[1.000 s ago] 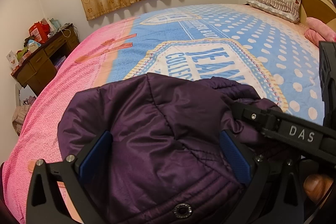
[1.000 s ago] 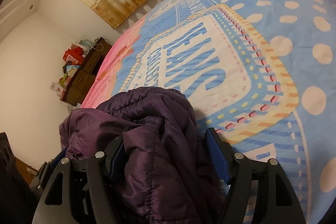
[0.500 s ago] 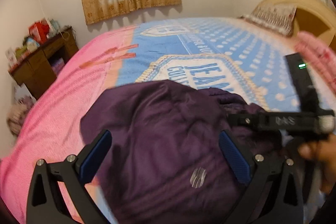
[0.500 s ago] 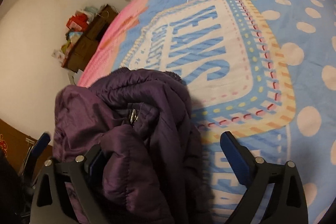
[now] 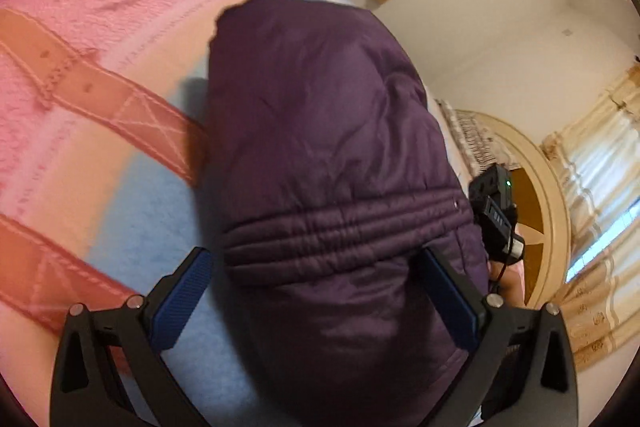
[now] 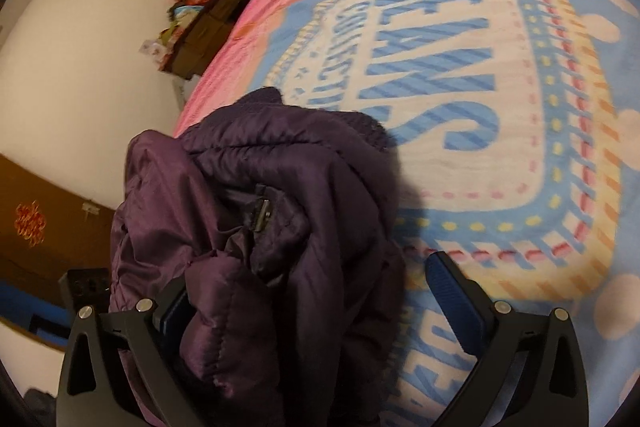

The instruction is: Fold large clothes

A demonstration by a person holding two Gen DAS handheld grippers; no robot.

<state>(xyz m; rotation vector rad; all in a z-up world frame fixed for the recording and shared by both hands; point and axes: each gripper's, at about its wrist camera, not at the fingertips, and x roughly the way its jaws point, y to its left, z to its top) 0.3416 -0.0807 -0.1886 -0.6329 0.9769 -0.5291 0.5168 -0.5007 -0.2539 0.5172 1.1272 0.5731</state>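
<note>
A dark purple quilted jacket (image 5: 328, 155) lies bunched on the bed, filling the middle of the left wrist view. My left gripper (image 5: 316, 291) is open, its blue pads either side of the jacket's stitched hem band. In the right wrist view the same jacket (image 6: 256, 227) is a crumpled heap with a zipper pull showing. My right gripper (image 6: 316, 303) is open; the jacket drapes over its left pad and the right pad stands free above the blanket. The right gripper's body (image 5: 496, 211) shows past the jacket in the left wrist view.
The bed is covered by a pink and blue printed blanket (image 6: 500, 75). A dark wooden dresser (image 6: 216, 15) with clutter stands by the wall. A rounded headboard (image 5: 536, 203), pillow and curtained windows (image 5: 600, 163) lie beyond the jacket.
My right gripper has opened wide and let go of the jacket fold. My left gripper has tilted and swung to the left, still open around the jacket.
</note>
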